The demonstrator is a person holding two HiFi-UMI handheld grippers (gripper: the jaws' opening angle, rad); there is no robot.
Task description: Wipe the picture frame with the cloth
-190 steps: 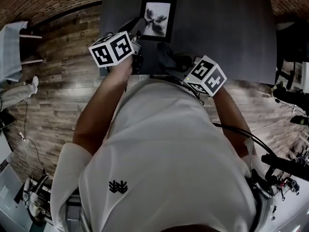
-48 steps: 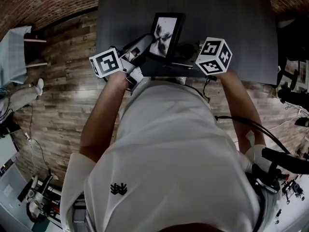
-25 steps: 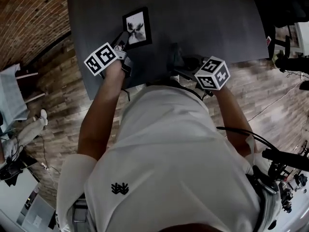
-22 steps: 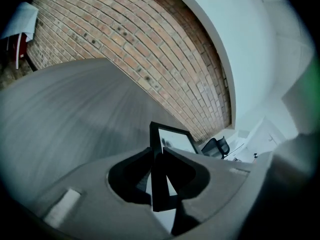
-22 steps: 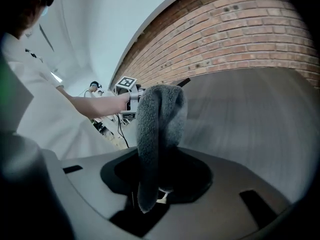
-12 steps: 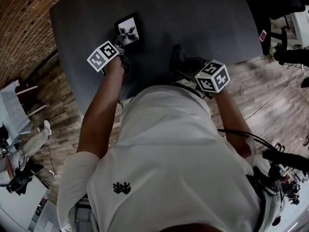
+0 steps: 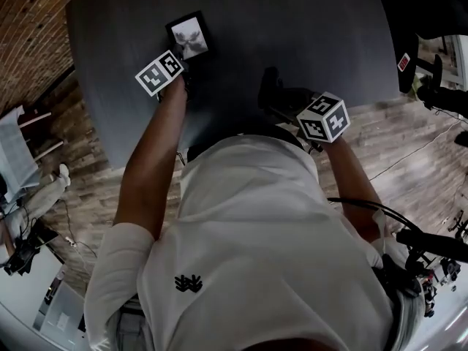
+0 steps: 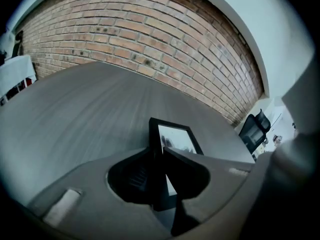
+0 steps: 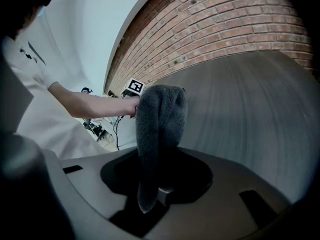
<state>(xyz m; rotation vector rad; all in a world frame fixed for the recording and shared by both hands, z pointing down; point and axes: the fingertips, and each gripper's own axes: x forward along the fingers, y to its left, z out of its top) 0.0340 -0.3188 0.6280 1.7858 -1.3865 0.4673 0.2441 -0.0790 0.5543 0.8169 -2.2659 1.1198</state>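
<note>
Right claw (image 9: pixel 161 186): closed on a grey cloth (image 9: pixel 156 119), which stands bunched up out of the jaws, over the near edge of the dark surface (image 7: pixel 307 28).

Left claw (image 8: pixel 159 159): clamped on one border of the black picture frame (image 8: pixel 176 138), further out toward the left side of the surface and well apart from the cloth. The frame appears to sit low over the surface; contact cannot be confirmed in the dim view.

A brick wall (image 8: pixel 150 39) stands beyond.
</note>
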